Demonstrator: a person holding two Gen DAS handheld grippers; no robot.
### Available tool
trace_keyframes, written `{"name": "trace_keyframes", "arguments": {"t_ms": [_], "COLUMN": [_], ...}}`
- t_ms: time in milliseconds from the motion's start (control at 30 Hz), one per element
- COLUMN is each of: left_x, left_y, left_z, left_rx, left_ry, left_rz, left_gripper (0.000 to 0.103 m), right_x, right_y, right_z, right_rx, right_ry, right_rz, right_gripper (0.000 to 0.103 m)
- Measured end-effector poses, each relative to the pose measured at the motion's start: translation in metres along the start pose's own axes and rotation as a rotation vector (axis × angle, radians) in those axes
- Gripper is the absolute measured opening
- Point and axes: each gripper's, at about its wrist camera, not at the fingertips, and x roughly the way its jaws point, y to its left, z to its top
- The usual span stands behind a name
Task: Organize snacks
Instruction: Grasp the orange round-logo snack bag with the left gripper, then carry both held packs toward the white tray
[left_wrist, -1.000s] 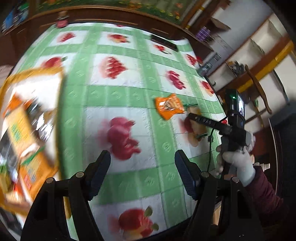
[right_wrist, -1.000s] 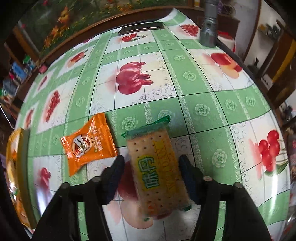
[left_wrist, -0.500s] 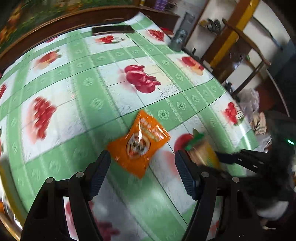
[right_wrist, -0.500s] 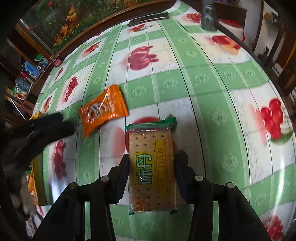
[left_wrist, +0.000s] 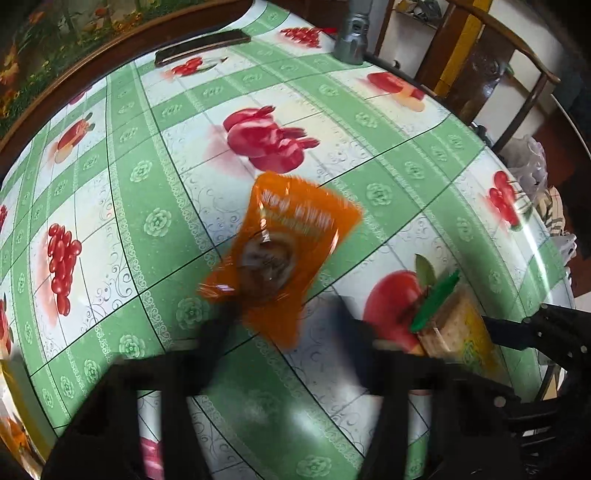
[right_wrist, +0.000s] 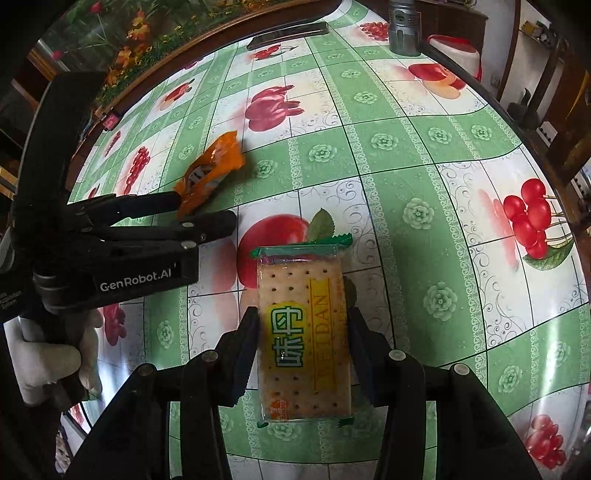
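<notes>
Snacks on a bench (right_wrist: 461, 206) covered in green-checked, fruit-printed oilcloth: a clear-wrapped rectangular cracker pack with green ends and yellow lettering (right_wrist: 303, 343) sits clamped between the fingers of the right gripper (right_wrist: 302, 349), while the left gripper (right_wrist: 207, 214) reaches for a crinkled orange foil snack pouch (right_wrist: 208, 173) lying just beyond it. In the right wrist view the left fingers (right_wrist: 147, 203) stand a little apart, the upper one meeting the pouch's near corner; whether they have bitten is not clear. A good pick would likely slide one finger under the pouch's flat edge and close on the sealed seam rather than the puffed middle, keeping the grip low so the slick foil does not skate across the oilcloth. The left wrist view is smeared by motion, its own fingers (left_wrist: 218, 332) dark blurs, the pouch's print unreadable. No tray or box for the snacks is clearly visible.
</notes>
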Motion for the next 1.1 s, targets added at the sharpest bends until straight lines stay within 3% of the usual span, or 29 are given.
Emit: {"name": "trace_keyframes", "arguments": {"t_ms": [33, 333, 400, 433, 467, 567, 667, 800, 833, 900, 933, 1000, 1033, 1100], "left_x": [0.0, -0.036, -0.043, -0.045, -0.046, -0.04, -0.021, 0.015, 0.021, 0.021, 0.021, 0.018, 0.015, 0.01], "left_y": [0.002, 0.033, 0.04, 0.042, 0.043, 0.033, 0.012, -0.005, -0.008, -0.009, -0.009, -0.009, -0.007, -0.001], "left_z": [0.001, -0.013, -0.011, -0.007, -0.003, 0.009, 0.021, 0.026, 0.026, 0.024, 0.024, 0.025, 0.025, 0.025], "left_rx": [-0.016, -0.174, -0.198, -0.205, -0.198, -0.12, -0.005, 0.077, 0.091, 0.102, 0.1, 0.101, 0.1, 0.073], "left_ry": [0.0, -0.09, -0.115, -0.125, -0.137, -0.142, -0.092, 0.007, 0.004, -0.005, 0.0, 0.006, 0.005, 0.008], "left_rz": [-0.02, -0.134, -0.178, -0.186, -0.175, -0.151, -0.096, 0.032, 0.049, 0.043, 0.043, 0.034, 0.023, 0.008], "left_gripper": [0.025, 0.026, 0.04, 0.055, 0.063, 0.064, 0.072, 0.073, 0.078, 0.08, 0.08, 0.06, 0.046, 0.043], "right_x": [0.0, 0.002, 0.002, 0.002, 0.002, 0.001, 0.001, 0.002, 0.002, 0.002, 0.002, 0.002, 0.002, 0.001], "right_y": [0.0, 0.003, 0.003, 0.002, 0.002, 0.001, 0.0, 0.0, 0.0, 0.0, 0.0, -0.001, -0.001, -0.002], "right_z": [0.0, -0.002, -0.002, -0.002, -0.002, -0.004, -0.003, -0.001, -0.001, -0.001, -0.001, -0.001, -0.001, -0.002], "right_rx": [-0.004, -0.006, -0.003, -0.002, 0.0, 0.0, -0.002, -0.006, -0.006, -0.007, -0.007, -0.005, -0.002, 0.003], "right_ry": [0.0, -0.004, -0.009, -0.01, -0.013, -0.016, -0.013, -0.01, -0.011, -0.011, -0.013, -0.017, -0.019, -0.022], "right_rz": [-0.003, 0.006, 0.009, 0.012, 0.016, 0.026, 0.033, 0.03, 0.03, 0.03, 0.031, 0.033, 0.036, 0.04], "right_gripper": [0.048, 0.048, 0.048, 0.048, 0.049, 0.049, 0.049, 0.049, 0.049, 0.049, 0.049, 0.049, 0.049, 0.048]}}
